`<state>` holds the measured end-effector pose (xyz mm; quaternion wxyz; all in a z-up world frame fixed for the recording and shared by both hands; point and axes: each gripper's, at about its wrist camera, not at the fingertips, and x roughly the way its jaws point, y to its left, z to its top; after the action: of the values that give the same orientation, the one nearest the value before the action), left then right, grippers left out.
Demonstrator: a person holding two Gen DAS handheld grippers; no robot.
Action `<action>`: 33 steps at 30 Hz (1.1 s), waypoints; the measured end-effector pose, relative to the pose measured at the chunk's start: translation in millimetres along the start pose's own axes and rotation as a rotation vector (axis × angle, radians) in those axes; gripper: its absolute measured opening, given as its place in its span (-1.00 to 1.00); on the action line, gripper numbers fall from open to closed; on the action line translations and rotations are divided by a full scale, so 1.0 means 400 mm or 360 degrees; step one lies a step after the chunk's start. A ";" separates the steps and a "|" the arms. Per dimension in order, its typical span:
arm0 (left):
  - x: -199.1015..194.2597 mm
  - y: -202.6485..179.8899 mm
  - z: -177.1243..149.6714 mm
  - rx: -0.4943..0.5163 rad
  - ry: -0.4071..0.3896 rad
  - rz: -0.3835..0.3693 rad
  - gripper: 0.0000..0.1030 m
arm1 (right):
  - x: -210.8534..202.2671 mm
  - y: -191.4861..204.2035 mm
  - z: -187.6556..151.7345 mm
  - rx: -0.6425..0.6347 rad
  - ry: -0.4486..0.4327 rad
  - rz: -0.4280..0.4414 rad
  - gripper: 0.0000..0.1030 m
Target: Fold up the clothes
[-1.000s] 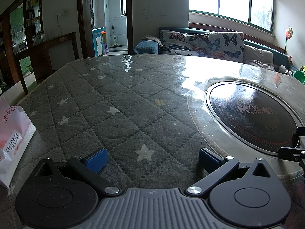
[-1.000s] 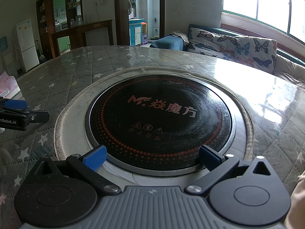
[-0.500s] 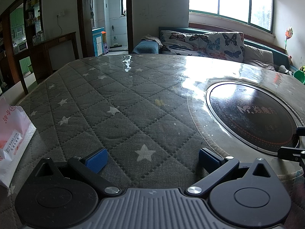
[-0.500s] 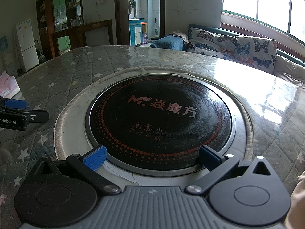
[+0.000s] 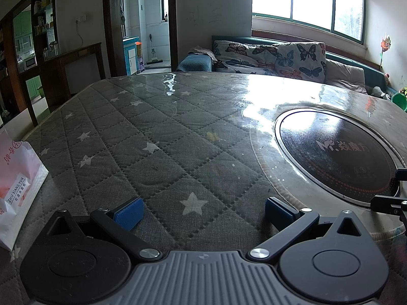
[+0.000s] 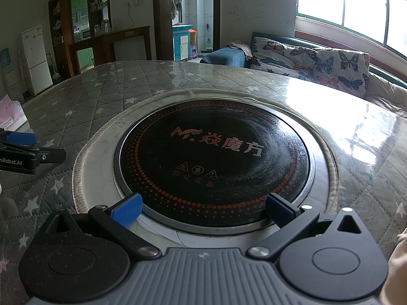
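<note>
"ZHU XIANG YUN" on white bag [image 5: 17, 190], "nRobot.AI" on left gripper [image 6: 15, 162]

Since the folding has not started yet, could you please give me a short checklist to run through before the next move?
1. Left gripper open, nothing between its fingers: ok.
2. Right gripper open, nothing between its fingers: ok.
3. Garment to fold in view: not ok; neither wrist view shows any clothing on the quilted table cover.
4. Grippers apart from each other: ok; the left one shows at the left edge of the right wrist view, well clear.
5. Round cooktop in the table off and cool: cannot tell.
6. White and pink bag clear of the left gripper: ok, it sits at the table's left edge.
</note>
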<state>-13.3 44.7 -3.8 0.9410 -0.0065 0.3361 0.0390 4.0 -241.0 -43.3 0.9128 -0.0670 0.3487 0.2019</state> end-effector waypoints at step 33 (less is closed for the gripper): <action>0.001 0.000 -0.001 0.0001 0.0000 0.0001 1.00 | 0.008 0.010 0.008 -0.0021 0.0003 0.0022 1.00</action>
<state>-13.2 44.8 -4.2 0.9410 -0.0063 0.3361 0.0391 6.4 -235.5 -42.8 0.9106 -0.0707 0.3486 0.2104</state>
